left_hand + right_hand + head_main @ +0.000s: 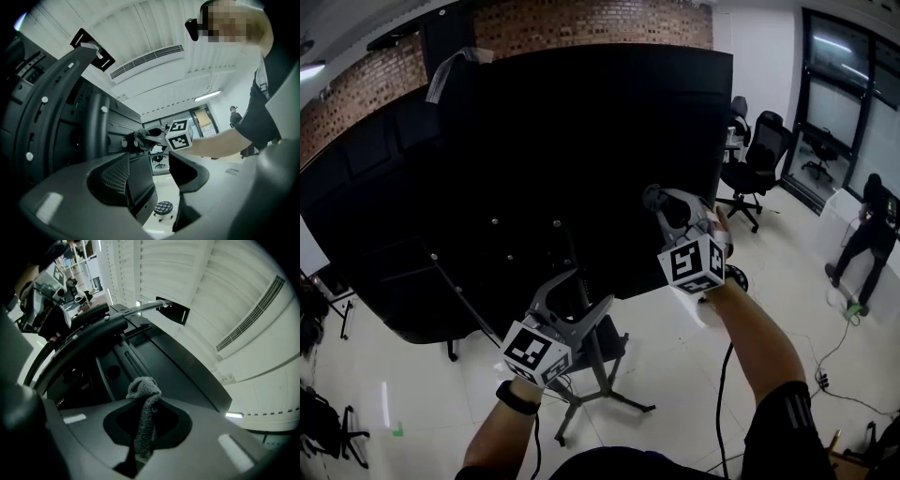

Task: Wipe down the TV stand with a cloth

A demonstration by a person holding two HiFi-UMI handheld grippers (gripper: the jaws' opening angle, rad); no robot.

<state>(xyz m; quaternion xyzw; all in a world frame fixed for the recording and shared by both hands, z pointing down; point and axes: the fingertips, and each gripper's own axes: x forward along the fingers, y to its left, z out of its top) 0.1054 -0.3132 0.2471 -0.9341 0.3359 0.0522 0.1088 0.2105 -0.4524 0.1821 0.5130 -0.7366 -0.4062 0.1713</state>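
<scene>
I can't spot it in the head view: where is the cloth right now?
The grey cloth is pinched between the jaws of the right gripper, held up by the black back of the TV, towards the right of the head view.

brick wall (591, 23) 12 o'clock | black office chairs (759, 155) 2 o'clock | bending person (867, 234) 3 o'clock | tiled floor (675, 375) 5 o'clock

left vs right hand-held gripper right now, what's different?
Jaws: the left hand-held gripper stands open with nothing between its jaws; the right hand-held gripper is shut on a grey cloth.
Height: in the head view the right one is higher, at the black TV back; the left one sits lower, by the stand's pole.
Shared: both point toward the TV's rear.
</scene>
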